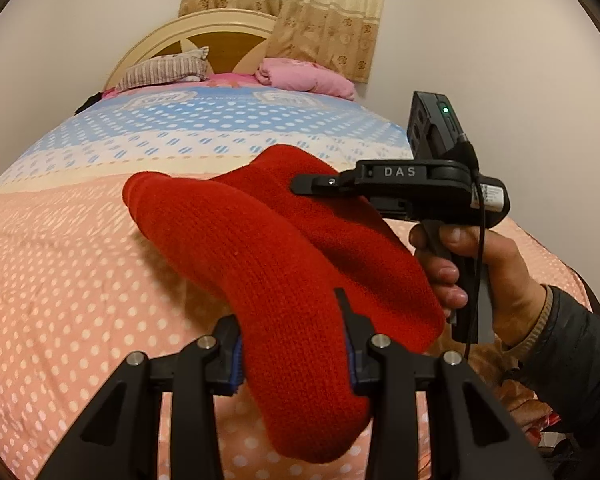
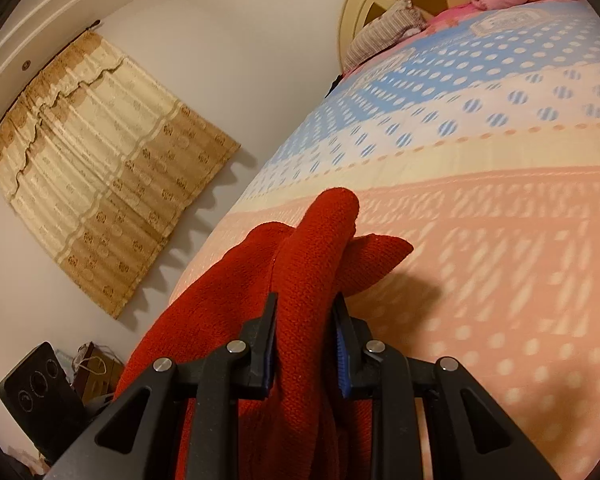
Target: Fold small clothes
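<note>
A pair of red knitted socks (image 1: 268,248) is held up above the bed. My left gripper (image 1: 292,344) is shut on the lower part of the near sock, which hangs down past the fingers. My right gripper (image 1: 300,184) comes in from the right in the left wrist view, held by a hand, and its tip rests on the far sock. In the right wrist view the right gripper (image 2: 305,332) is shut on a bunched fold of the red socks (image 2: 312,264), whose ends stick out ahead of the fingers.
The bed has a dotted cover, pink near me (image 1: 60,280) and blue farther off (image 1: 220,116). A striped pillow (image 1: 164,70) and a pink folded quilt (image 1: 304,76) lie by the headboard (image 1: 204,28). Curtains (image 2: 100,160) hang on the wall.
</note>
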The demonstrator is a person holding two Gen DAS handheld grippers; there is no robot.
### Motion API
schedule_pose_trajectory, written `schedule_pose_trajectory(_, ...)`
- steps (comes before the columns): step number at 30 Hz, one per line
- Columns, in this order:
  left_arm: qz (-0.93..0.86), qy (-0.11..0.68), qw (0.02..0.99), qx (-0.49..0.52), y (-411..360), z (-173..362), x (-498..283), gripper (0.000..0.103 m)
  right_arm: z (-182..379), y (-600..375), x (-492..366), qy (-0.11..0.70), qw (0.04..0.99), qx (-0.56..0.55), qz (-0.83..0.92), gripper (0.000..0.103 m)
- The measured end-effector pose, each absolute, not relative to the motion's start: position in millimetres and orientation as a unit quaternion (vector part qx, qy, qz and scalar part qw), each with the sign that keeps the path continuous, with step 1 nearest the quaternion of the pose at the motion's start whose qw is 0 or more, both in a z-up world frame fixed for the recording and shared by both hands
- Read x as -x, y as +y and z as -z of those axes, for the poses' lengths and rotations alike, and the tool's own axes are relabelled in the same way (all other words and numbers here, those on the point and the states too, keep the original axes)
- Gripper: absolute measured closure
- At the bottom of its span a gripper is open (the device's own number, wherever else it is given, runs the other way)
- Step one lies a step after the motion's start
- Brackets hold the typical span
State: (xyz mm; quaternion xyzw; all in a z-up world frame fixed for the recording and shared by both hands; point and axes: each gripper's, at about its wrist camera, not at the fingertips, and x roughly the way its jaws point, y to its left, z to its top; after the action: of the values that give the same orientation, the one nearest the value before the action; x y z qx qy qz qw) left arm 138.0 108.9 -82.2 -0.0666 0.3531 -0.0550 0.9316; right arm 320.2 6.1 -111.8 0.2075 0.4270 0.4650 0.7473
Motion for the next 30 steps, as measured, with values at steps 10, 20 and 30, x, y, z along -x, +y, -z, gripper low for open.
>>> schedule_pose_trajectory(10,0.042,0.361,0.929,0.070,115.8,92.5,-122.1,0.065,123.3,38.8,-311.8,0.444,0.730,-0.190,-0.484,0.079)
schedule_pose_trajectory(20,0.034,0.375,0.924,0.063,112.4,105.6,-116.8,0.065,135.2,42.6,-308.3,0.453,0.724,-0.186,-0.485,0.079)
schedule_pose_trajectory(30,0.028,0.381,0.922,0.063,112.5,116.0,-107.4,0.065,145.8,37.1,-309.7,0.457,0.724,-0.194,-0.478,0.079)
